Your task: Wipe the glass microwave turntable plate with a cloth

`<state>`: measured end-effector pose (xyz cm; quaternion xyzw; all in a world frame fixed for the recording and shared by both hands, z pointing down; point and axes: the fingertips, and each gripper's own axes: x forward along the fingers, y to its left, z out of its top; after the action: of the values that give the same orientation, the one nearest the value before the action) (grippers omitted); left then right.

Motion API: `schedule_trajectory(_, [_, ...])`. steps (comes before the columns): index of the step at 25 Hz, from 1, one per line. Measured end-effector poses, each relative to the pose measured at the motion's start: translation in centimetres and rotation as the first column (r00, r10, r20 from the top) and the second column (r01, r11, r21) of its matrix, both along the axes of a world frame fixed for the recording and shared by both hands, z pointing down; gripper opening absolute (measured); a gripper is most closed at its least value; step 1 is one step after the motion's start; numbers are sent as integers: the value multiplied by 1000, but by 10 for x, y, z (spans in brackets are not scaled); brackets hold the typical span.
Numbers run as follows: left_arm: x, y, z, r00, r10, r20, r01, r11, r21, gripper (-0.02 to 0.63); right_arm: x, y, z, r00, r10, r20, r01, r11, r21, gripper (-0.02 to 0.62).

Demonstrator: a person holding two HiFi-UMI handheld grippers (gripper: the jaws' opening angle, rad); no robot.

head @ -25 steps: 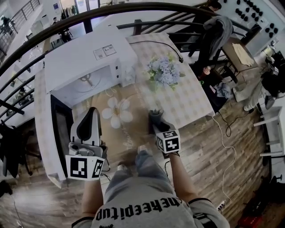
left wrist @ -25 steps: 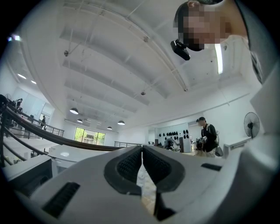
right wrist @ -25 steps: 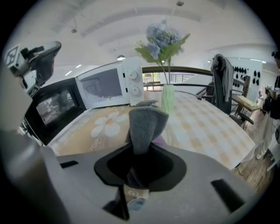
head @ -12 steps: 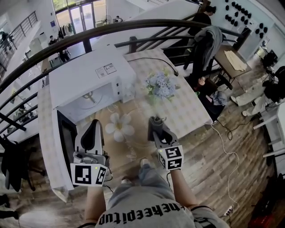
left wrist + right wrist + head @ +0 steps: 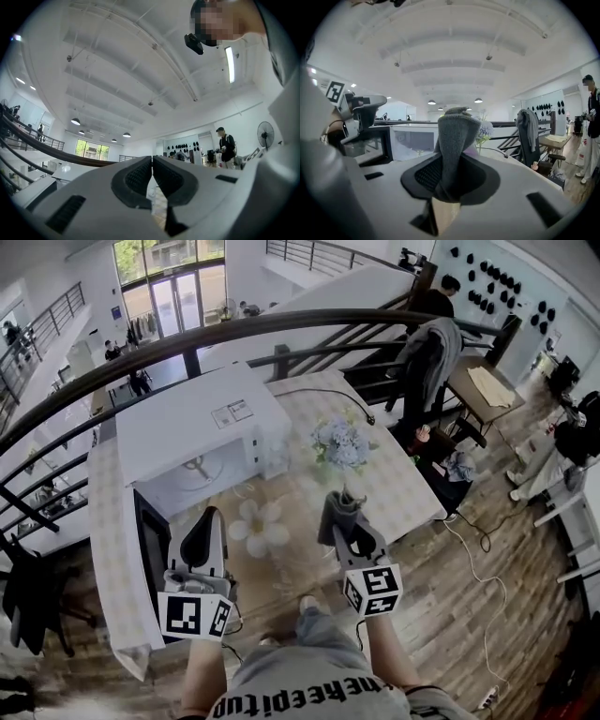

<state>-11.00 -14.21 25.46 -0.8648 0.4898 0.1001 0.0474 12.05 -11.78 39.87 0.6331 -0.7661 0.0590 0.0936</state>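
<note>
Glass turntable plate: not told apart with any certainty in the head view, only a pale ring-and-spoke shape on the floor of the open cavity of the white microwave (image 5: 197, 423), too small to read as glass or bare fitting. Microwave at the far left of the table (image 5: 398, 484), dark door (image 5: 150, 549) swung wide toward the person. Cloth (image 5: 336, 507), dark grey, pinched between the jaws of the right gripper (image 5: 345, 526) and standing up out of them in a folded hump; the same cloth (image 5: 457, 136) in the right gripper view filling the gap between both black pads, with the right gripper (image 5: 450, 176) closed tight on it, well apart from the microwave (image 5: 412, 140). Left gripper (image 5: 210, 517) raised just in front of the open door, above the table edge; in the left gripper view, left gripper (image 5: 152, 164) with jaws pressed together at the tips, nothing between them, aimed upward at the ceiling. Square-marker cubes at the near ends, left (image 5: 195, 615) and right (image 5: 375, 590). Between the two grippers on the tabletop, a white flower pattern (image 5: 258, 526). Farther back, beside the microwave, a bunch of pale blue flowers (image 5: 342, 442). Beyond the table, a dark curved railing (image 5: 281, 324) and a grey jacket (image 5: 431, 348) hung over a chair.
</note>
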Motion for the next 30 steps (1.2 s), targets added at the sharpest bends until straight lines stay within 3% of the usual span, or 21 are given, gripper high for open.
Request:
schedule_trajectory(14, [-6,6,-8,1000,9,-1,-9,1000,12,11,-2,11,-66,1000,11,28,-16,985,170,104])
schedule_trajectory(30, [-13,7,-14,1000,-2,-6,2,1000,18,12,-5,24,-114,999,15,35,-24,961,274,106])
